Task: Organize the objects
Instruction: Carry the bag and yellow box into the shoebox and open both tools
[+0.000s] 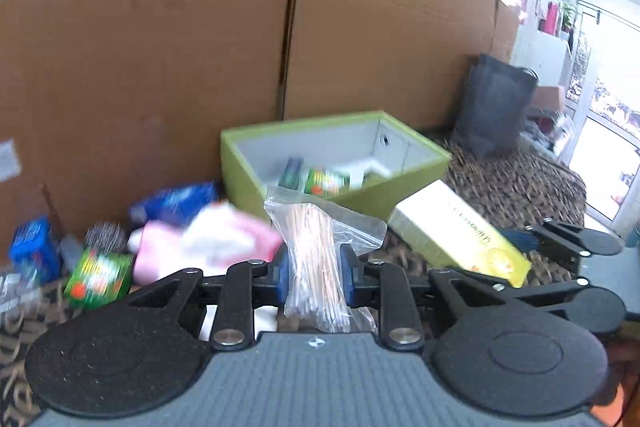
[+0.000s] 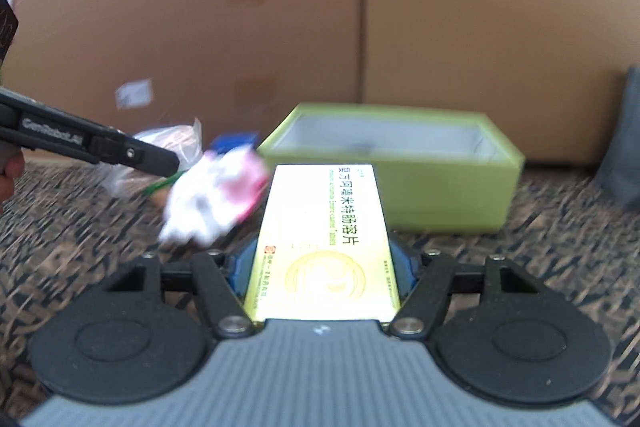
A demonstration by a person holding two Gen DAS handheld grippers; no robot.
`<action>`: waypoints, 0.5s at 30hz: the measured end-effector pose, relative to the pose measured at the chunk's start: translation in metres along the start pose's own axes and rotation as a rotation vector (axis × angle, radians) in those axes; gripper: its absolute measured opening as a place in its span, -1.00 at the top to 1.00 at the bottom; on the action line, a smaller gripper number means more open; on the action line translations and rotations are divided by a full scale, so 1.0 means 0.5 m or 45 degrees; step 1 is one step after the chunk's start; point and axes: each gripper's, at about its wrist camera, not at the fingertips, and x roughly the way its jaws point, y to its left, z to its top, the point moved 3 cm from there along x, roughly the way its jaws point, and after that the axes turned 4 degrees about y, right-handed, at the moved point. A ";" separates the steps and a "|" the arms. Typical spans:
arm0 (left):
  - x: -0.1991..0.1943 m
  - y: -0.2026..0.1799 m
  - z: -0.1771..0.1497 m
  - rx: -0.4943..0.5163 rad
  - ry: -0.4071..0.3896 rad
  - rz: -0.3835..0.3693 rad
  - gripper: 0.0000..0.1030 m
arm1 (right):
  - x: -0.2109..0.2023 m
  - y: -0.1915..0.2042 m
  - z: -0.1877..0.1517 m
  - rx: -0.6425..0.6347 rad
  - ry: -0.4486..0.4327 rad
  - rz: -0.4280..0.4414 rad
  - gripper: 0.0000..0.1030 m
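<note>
in the left wrist view, the left gripper (image 1: 314, 273) was clamped on a clear bag of thin sticks (image 1: 316, 259), held upright near the green storage box (image 1: 400, 183), probably bound for it; small packets already lay inside.

in the right wrist view, the right gripper (image 2: 322, 273) pinched a flat yellow medicine carton (image 2: 324, 243) lengthwise, aimed at the same box just beyond; its glossy face bore printed characters.

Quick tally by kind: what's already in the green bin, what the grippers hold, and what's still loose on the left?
In the green bin: at least 3, blurred
Held: 2, stick bag and yellow box
Loose left: 5 clear
Total: about 10
</note>
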 end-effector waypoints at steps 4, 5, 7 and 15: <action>0.070 -0.007 0.073 -0.063 -0.003 -0.030 0.51 | 0.047 -0.056 0.058 -0.012 -0.067 -0.109 -0.27; 0.085 -0.008 0.091 -0.077 -0.015 -0.036 0.51 | 0.062 -0.072 0.073 -0.005 -0.080 -0.129 -0.27; 0.116 -0.014 0.125 -0.098 -0.039 -0.038 0.51 | 0.097 -0.103 0.104 0.011 -0.099 -0.166 -0.27; 0.277 -0.033 0.192 -0.080 -0.023 0.060 0.51 | 0.256 -0.192 0.167 -0.014 -0.079 -0.266 -0.27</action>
